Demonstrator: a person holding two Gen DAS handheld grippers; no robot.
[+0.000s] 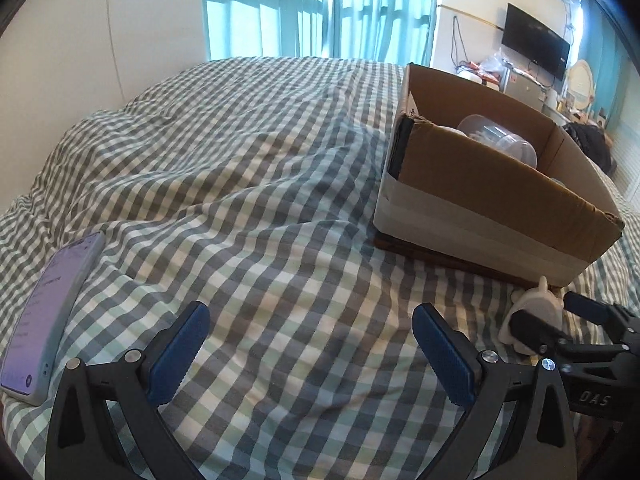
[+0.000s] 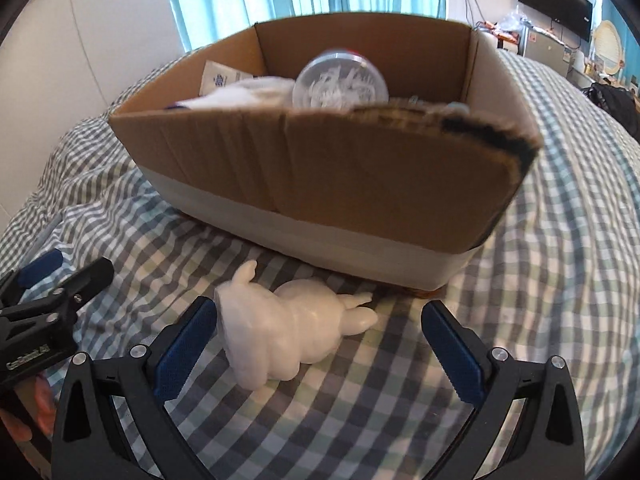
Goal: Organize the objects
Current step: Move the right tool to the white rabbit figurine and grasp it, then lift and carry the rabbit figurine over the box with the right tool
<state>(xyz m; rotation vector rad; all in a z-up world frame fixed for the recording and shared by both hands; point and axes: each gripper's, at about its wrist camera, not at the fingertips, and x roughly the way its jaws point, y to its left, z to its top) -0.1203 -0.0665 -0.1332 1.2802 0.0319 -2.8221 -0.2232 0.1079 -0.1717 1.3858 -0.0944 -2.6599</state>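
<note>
Wide-open right gripper (image 2: pixel 320 344) jaws around figurine (image 2: pixel 288 332)

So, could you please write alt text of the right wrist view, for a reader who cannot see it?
A white rabbit-shaped figurine lies on its side on a grey-and-white checked bedcover, between the open blue-padded fingers of the right gripper. Just beyond it stands an open brown cardboard box holding a clear round plastic container and white packets. The left gripper shows at the left edge.

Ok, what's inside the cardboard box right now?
In the cardboard box: a clear round plastic container holding white pieces, white packaging, and a printed paper. The near wall hides the bottom.
</note>
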